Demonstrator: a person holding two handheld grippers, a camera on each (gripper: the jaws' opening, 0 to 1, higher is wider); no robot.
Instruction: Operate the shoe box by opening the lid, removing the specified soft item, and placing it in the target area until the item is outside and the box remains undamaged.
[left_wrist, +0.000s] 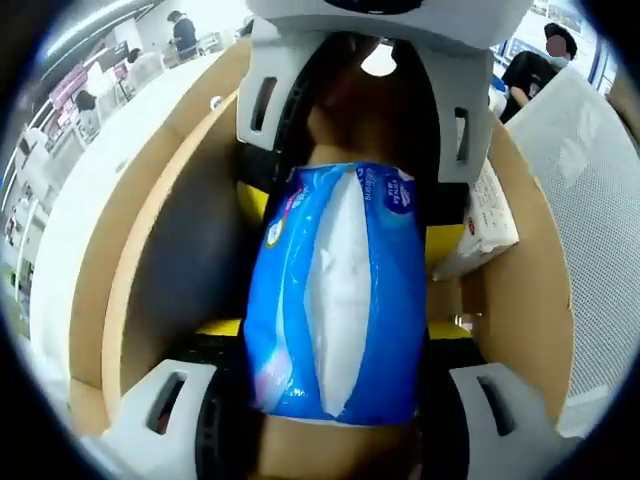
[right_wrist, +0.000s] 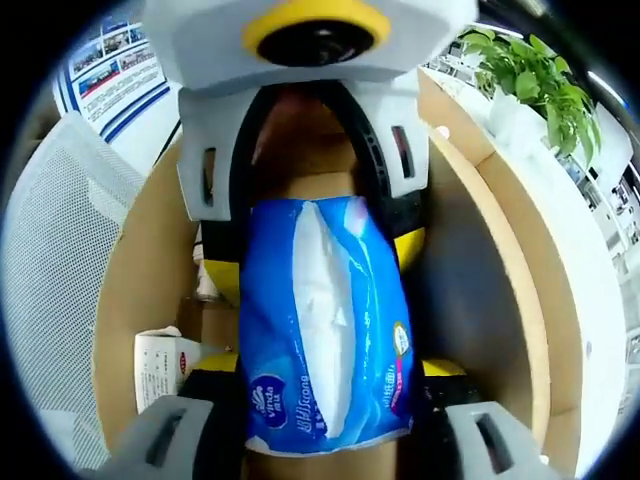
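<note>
Down in my left gripper view, one blue tissue pack (left_wrist: 335, 290) lies lengthwise inside the open cardboard box (left_wrist: 530, 300). My left gripper (left_wrist: 335, 425) has a jaw on each side of the pack's near end, clamped on it, while my right gripper (left_wrist: 360, 130) reaches in from the top and grips the far end. One small white carton (left_wrist: 490, 225) leans against the box wall at the right.

Over in my right gripper view, the same tissue pack (right_wrist: 325, 320) runs between my right gripper (right_wrist: 325, 435) below and my left gripper (right_wrist: 305, 150) above, both closed on its ends. One white carton (right_wrist: 165, 370) sits at the left inside the box (right_wrist: 500, 290). One green plant (right_wrist: 530, 70) stands beyond the box.
</note>
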